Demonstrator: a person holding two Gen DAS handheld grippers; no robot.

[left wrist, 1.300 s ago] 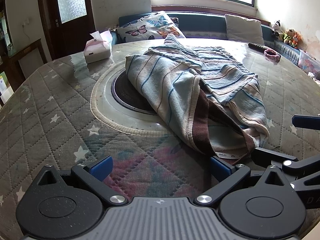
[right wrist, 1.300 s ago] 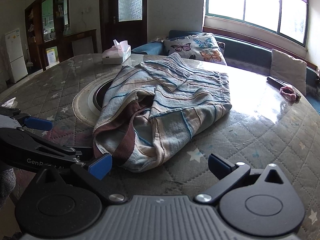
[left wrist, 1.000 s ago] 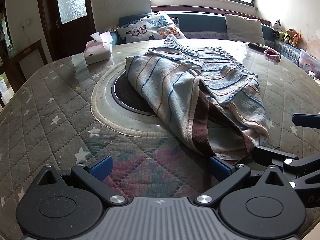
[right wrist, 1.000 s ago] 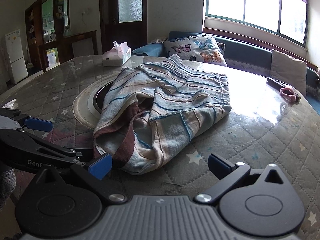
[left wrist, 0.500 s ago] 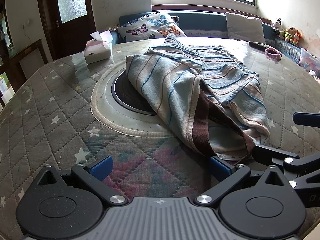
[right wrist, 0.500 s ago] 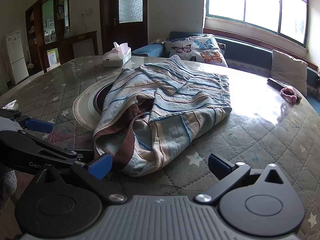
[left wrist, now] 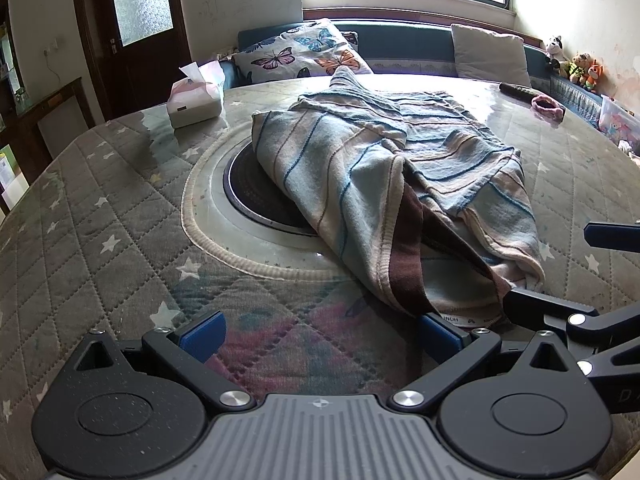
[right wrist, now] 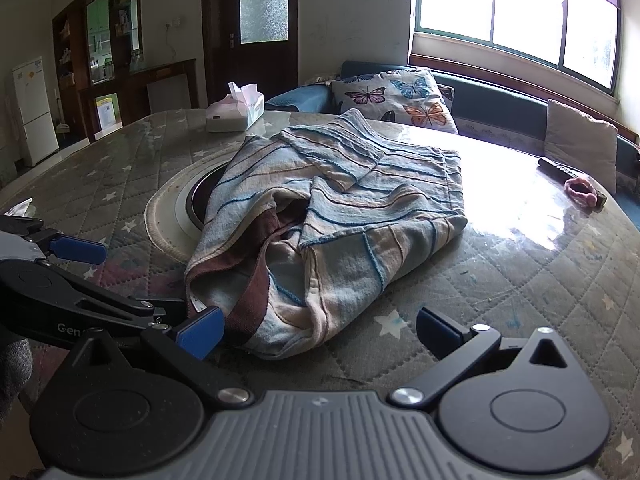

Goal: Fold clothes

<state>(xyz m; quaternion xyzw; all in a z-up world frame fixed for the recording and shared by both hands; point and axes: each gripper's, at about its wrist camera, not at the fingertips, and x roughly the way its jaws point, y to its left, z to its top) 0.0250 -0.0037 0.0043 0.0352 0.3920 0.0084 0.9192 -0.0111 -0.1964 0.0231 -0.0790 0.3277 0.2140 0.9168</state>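
Quilted star-print table (left wrist: 100, 216), striped garment (left wrist: 380, 184) bunched at centre; left gripper (left wrist: 320, 334) and right gripper (right wrist: 318, 330) both wide, empty, at near hem.

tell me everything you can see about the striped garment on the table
The striped garment is a soft knit in pale blue and cream with thin blue and tan stripes and a brown band at its near opening. It lies crumpled, loosely doubled over, partly covering the round inset in the quilted table. Neither gripper holds it.
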